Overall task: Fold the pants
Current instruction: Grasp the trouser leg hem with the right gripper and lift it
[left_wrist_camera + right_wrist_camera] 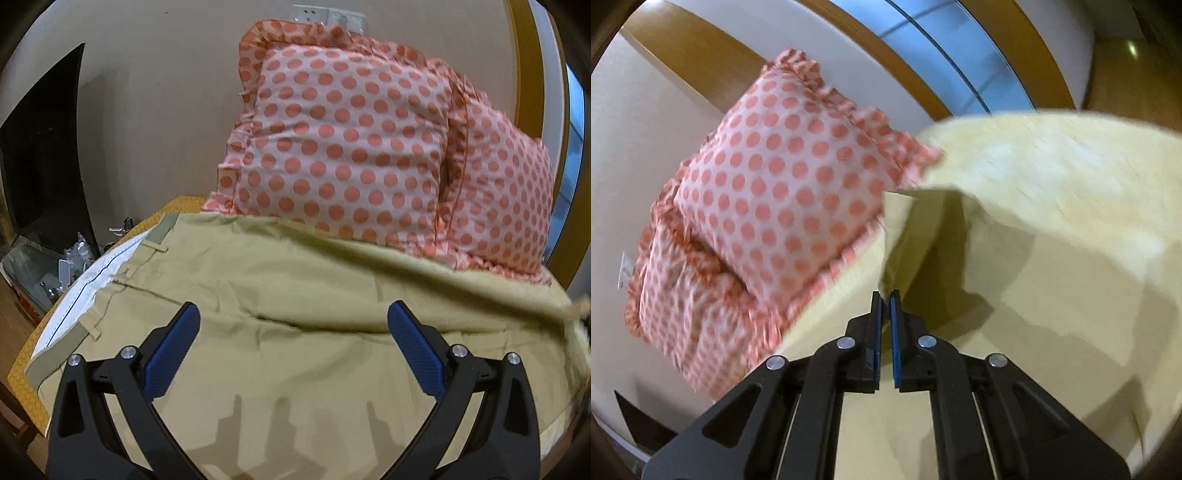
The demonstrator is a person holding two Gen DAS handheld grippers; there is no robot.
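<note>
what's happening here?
Pants-folding on a bed. The right gripper is shut on a lifted edge of the khaki pants, with the fabric draping from it. The left gripper is open above the flat part, holding nothing. The waistband lies to the left; two polka-dot pillows sit behind.
</note>
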